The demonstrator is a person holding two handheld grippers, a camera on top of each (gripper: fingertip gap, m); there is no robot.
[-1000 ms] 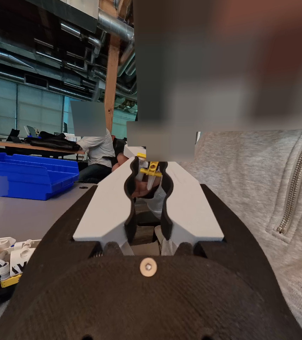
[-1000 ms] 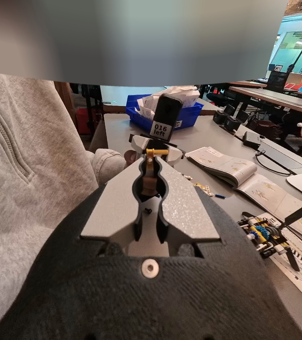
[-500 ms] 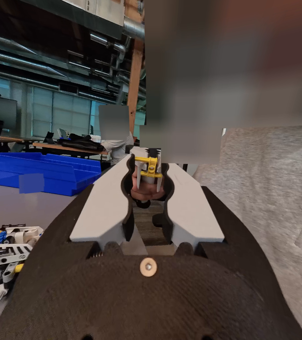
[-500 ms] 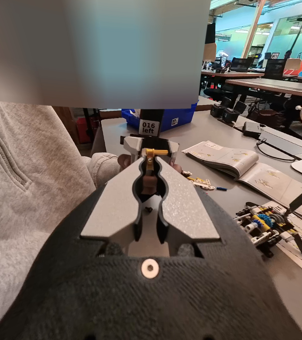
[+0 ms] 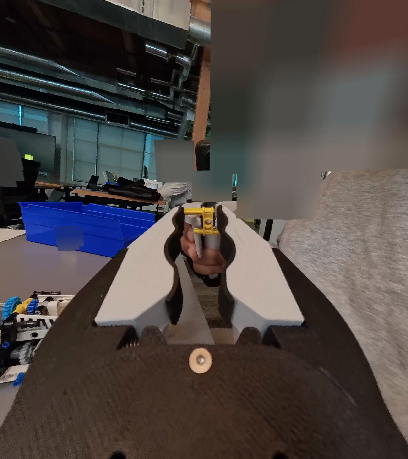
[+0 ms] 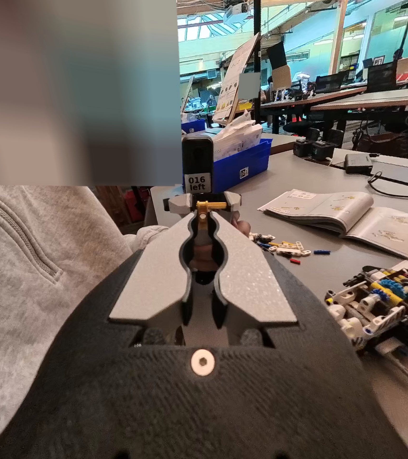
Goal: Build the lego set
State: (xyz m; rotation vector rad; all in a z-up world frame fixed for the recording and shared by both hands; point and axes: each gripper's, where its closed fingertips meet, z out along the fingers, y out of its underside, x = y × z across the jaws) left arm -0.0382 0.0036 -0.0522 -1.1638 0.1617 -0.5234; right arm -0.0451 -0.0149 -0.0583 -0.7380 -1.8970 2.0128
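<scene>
A small yellow lego connector with cross pins [image 5: 207, 221] sits between the tips of both grippers, held in the air in front of a grey sweatshirt. My left gripper [image 5: 201, 213] is closed down to the piece's width, and the pin ends meet both fingers. My right gripper [image 6: 203, 216] is shut on the same yellow piece [image 6: 210, 205] from the opposite side. Its grey fingers [image 5: 210, 238] show behind the piece in the left wrist view. The left gripper's fingertips [image 6: 179, 205] face me in the right wrist view.
A partly built white, black and yellow lego model [image 6: 376, 300] lies on the grey table [image 6: 309, 273]; it also shows in the left wrist view [image 5: 11, 320]. Loose parts [image 6: 289, 246], an open instruction booklet [image 6: 334, 213] and blue bins [image 5: 86, 223] [image 6: 240, 161] stand farther off. The grippers are tip to tip, or close to it.
Both grippers have swung together with the yellow piece between them, so the background has shifted. The model has come further into both views. Neither grip has visibly changed.
</scene>
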